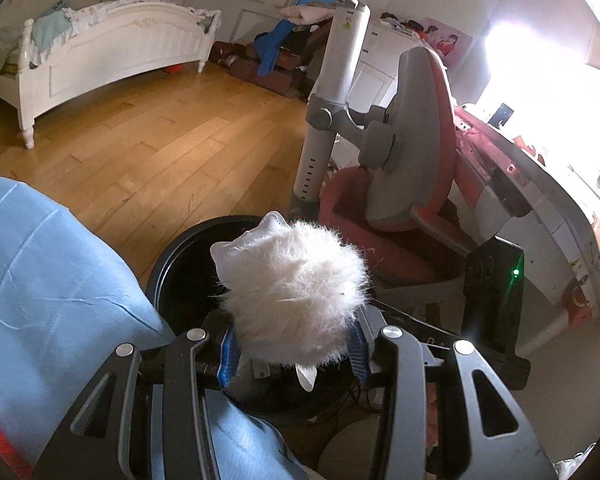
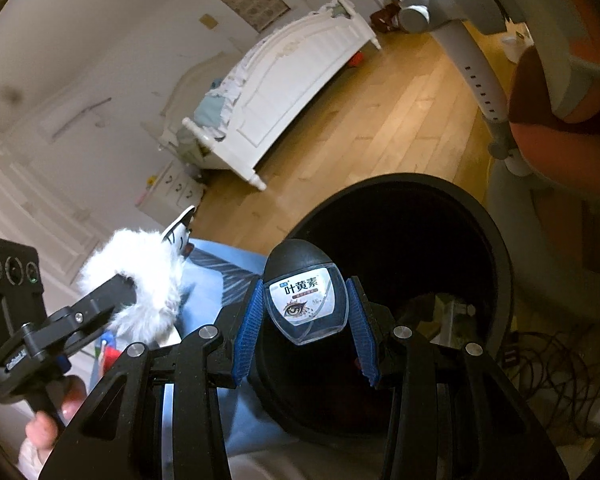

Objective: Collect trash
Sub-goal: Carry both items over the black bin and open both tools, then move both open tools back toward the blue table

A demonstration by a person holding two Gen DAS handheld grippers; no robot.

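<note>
The left tool (image 1: 296, 356) squeezes one fluffy white thing (image 1: 296, 292) between its blue pads, just above the near edge of the round black bin (image 1: 168, 264). A blue cloth (image 1: 52, 280) lies on the left, up against the bin. Past the bin, the wood floor (image 1: 160, 152) is wide and bare as far as the one white bed (image 1: 112, 48). To the right, one red and grey chair (image 1: 412, 152) stands close to the bin, with the desk (image 1: 556, 200) behind it.

The right tool (image 2: 306, 312) grips one small bottle (image 2: 306, 292) with a dark cap and an eye picture on its label. The bottle is held over the bin's (image 2: 496, 248) open mouth, near the near rim.

Only the right view looks down inside the bin, where some scraps (image 2: 448, 312) lie at the bottom. It also shows the left tool (image 2: 112, 300) from the side, with a hand (image 2: 48, 424) under it, and wires (image 2: 560, 368) on the floor to the right. Only the left view shows the desk.
</note>
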